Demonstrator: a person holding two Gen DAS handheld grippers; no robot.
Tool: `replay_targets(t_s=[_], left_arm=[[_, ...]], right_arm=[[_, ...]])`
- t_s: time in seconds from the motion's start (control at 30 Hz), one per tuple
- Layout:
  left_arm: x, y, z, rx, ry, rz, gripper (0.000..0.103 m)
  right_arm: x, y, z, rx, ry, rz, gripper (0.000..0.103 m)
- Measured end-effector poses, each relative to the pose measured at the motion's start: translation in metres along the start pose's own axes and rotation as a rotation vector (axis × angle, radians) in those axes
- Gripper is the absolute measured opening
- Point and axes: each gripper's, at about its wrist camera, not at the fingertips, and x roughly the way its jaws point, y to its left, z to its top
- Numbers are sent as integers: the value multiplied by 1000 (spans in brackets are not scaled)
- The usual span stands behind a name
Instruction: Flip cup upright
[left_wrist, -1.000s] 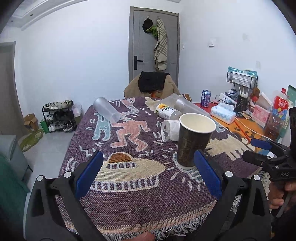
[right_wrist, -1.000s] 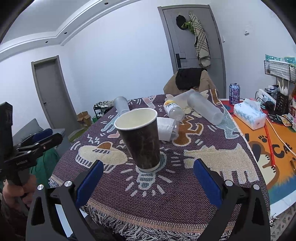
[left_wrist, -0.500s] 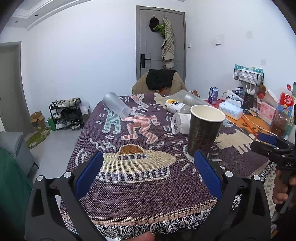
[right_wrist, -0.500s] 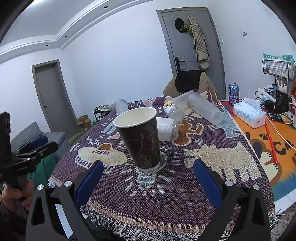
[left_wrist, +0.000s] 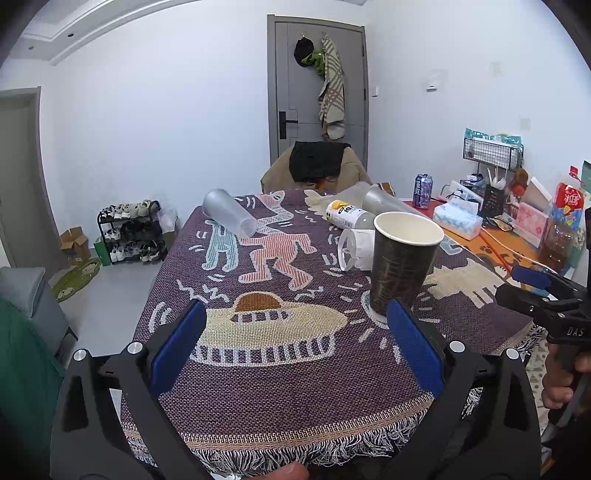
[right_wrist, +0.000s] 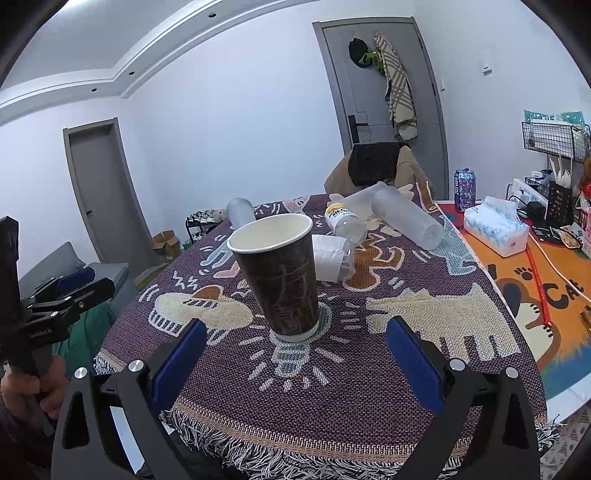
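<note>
A dark brown paper cup with a white inside stands upright, mouth up, on the patterned purple tablecloth. It also shows in the right wrist view. My left gripper is open and empty, held back near the table's front edge, left of the cup. My right gripper is open and empty, just in front of the cup and apart from it. The right gripper also shows at the right of the left wrist view.
Behind the cup lie a small clear cup, a yellow-labelled bottle, and frosted tumblers on their sides. An orange mat with a tissue box, a can and clutter is at right. A chair stands behind.
Both grippers have drawn back from the cup toward the table's front edge. The cup stands still and upright throughout.
</note>
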Motion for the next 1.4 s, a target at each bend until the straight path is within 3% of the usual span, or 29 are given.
replay_targets(t_s=[1.4], left_arm=[[-13,-5,-2,-7,-22,-23,97]], right_arm=[[-8,16,-1,-34,-23,1,95]])
